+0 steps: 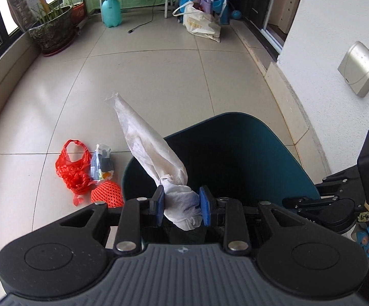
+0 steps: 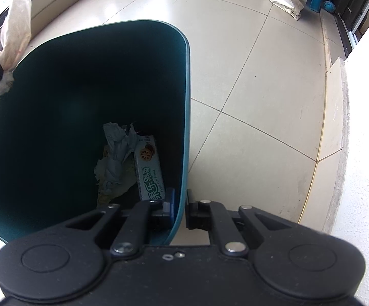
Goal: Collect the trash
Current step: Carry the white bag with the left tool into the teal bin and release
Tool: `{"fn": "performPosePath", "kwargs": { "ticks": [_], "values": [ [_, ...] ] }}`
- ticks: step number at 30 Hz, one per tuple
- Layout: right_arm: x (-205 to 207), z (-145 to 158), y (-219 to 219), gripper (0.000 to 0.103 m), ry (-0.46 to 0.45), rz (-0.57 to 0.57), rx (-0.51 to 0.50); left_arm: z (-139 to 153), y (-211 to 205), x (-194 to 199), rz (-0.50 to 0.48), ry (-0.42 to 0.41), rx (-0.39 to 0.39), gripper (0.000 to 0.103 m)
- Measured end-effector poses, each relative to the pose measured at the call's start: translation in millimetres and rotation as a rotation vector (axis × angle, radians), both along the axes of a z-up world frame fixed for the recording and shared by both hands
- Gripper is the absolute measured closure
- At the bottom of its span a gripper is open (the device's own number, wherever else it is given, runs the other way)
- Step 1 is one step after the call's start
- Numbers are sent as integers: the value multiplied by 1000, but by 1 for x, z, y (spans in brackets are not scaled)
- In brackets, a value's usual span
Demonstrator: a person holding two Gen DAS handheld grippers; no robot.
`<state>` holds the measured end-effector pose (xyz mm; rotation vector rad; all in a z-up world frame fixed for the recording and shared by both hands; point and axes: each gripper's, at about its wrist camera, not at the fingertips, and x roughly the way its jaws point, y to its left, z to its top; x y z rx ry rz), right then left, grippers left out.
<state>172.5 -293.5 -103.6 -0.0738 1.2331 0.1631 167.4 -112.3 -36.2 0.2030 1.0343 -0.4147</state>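
1. your left gripper [image 1: 181, 205] has its blue pads pinched on the knotted end of a crumpled white plastic bag [image 1: 148, 148]; the loose tail stands up toward the centre of the left wrist view, over the near rim of the dark teal bin [image 1: 281, 153].
2. the bag looks very light, limp and a little slick. you have it by the bunched knot, which is the firmest part, so it will likely drop slowly and may cling to a pad.
3. your right gripper [image 2: 180, 204] is closed narrow on the bin's thin wall at the lower centre of the right wrist view, one pad inside and one outside. the wall looks stiff but smooth, so it could slide.
4. at the bin's bottom lie a crumpled grey paper [image 2: 115, 153] and a snack box [image 2: 150, 168].
5. left on the floor at lower left of the left wrist view: a red plastic bag [image 1: 73, 168], a small printed wrapper [image 1: 101, 162] and an orange foam net [image 1: 107, 193]. all look soft and light; take each by its bunched middle.
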Motion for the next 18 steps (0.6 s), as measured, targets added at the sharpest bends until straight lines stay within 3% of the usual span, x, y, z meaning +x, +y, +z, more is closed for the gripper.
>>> {"fn": "performPosePath", "kwargs": {
  "ticks": [6,11,13,18],
  "values": [
    [1,2,-1,96,1,0,7,-32,-36,3,-65,77,45,76],
    [2,2,-3,96,1,-1,11,-66,-63,4,-123,110,151,76],
    [2,2,-3,96,1,-1,13,-80,-71,8,-141,162,167,76],
    [1,2,-5,95,0,-2,19,-107,-81,16,-141,233,214,75]
  ]
}}
